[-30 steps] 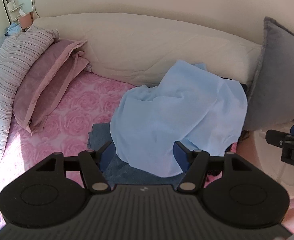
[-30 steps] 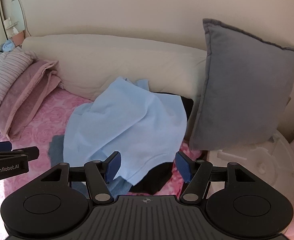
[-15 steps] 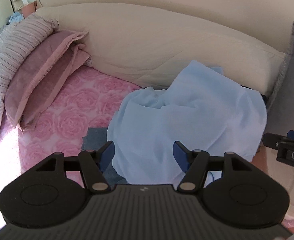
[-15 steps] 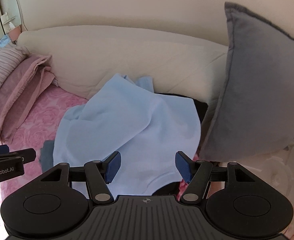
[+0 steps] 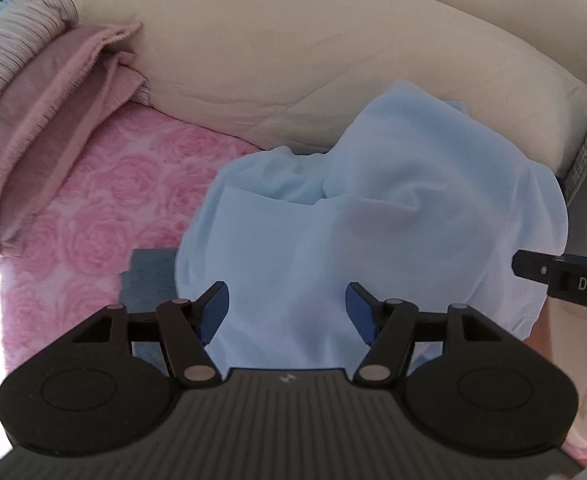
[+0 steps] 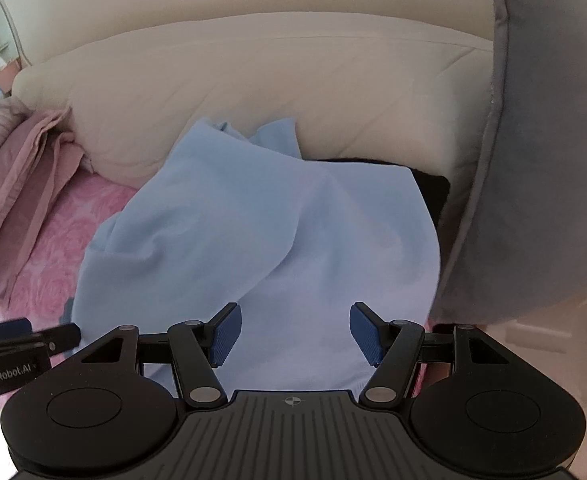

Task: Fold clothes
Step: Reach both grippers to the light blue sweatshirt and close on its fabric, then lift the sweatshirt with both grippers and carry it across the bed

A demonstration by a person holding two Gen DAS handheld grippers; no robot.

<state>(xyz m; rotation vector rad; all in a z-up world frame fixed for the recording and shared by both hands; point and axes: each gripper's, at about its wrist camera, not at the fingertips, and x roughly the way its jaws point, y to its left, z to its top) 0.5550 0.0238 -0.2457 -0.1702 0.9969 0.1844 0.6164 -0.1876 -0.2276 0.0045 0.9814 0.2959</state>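
A crumpled light blue garment point(image 5: 373, 216) lies in a heap on the pink rose bedspread point(image 5: 113, 200), against a long cream bolster. It also fills the middle of the right wrist view point(image 6: 253, 240). My left gripper point(image 5: 287, 308) is open and empty, just above the garment's near edge. My right gripper point(image 6: 293, 334) is open and empty over the garment's near right part. A dark blue garment point(image 5: 149, 276) pokes out under its left edge, and a black one point(image 6: 429, 188) shows behind it.
The cream bolster point(image 5: 313, 60) runs along the wall. Mauve pillows point(image 5: 41, 120) are stacked at the left. A big grey cushion point(image 6: 549, 140) stands upright at the right. The right gripper's tip point(image 5: 565, 280) shows at the left view's right edge.
Both grippers have moved forward and closer to the light blue garment, which now looks larger. Both stayed open. The garment has not moved.
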